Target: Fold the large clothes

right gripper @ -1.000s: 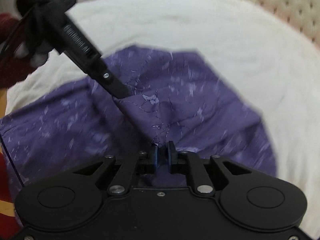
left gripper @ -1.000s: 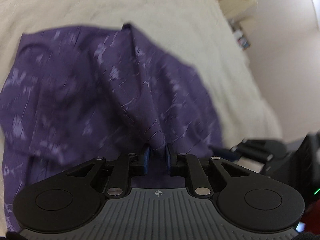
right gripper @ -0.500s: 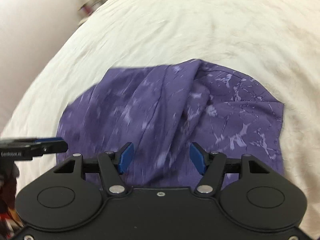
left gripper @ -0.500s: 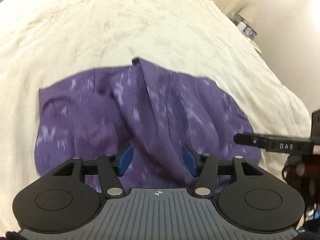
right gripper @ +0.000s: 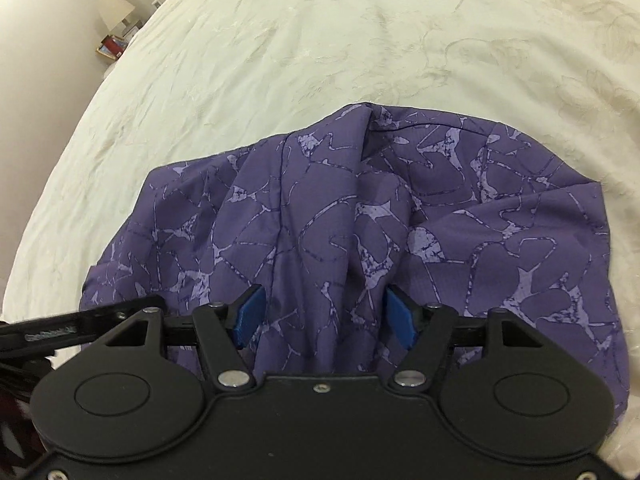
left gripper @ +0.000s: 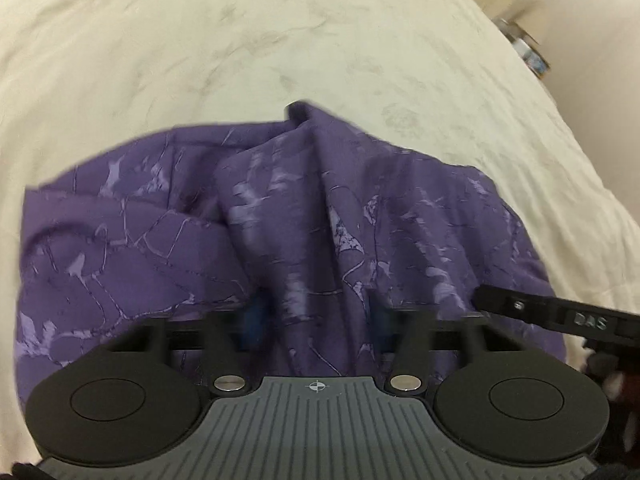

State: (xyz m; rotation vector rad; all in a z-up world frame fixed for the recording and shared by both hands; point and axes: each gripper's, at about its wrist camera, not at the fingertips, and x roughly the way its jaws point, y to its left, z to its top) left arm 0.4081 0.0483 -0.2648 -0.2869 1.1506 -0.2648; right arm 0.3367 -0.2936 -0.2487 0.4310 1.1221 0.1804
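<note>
Nearest to each camera is a gripper, and both hang over the near edge of the purple garment (right gripper: 400, 220), which lies bunched on the cream bedspread (right gripper: 280, 60). The right gripper (right gripper: 326, 314) has its blue pads well apart, with a raised ridge of the garment running up between them; the pads do not press on it, and the jaws have just been closing a little. The left gripper (left gripper: 316, 316) is blurred, its jaws have just been closing too, and they look apart with a ridge of cloth between them, though I cannot tell whether the pads already touch it. In each view the other gripper's finger pokes in from the side, close beside the garment's near edge, so the two tools work side by side. I judge that the step in hand is taking a fresh hold of the near edge after one fold, and that the folding is somewhere in its middle. The next move calls for both pairs of jaws to close on a full pinch of cloth, all layers together, before any lift, and for an even pull so the ridges flatten. The garment's long axis seems to run across both views, side to side, while its creases run away from the grippers toward a small peak at its far edge. Beyond the garment the bedspread lies bare, up to a wall.
</note>
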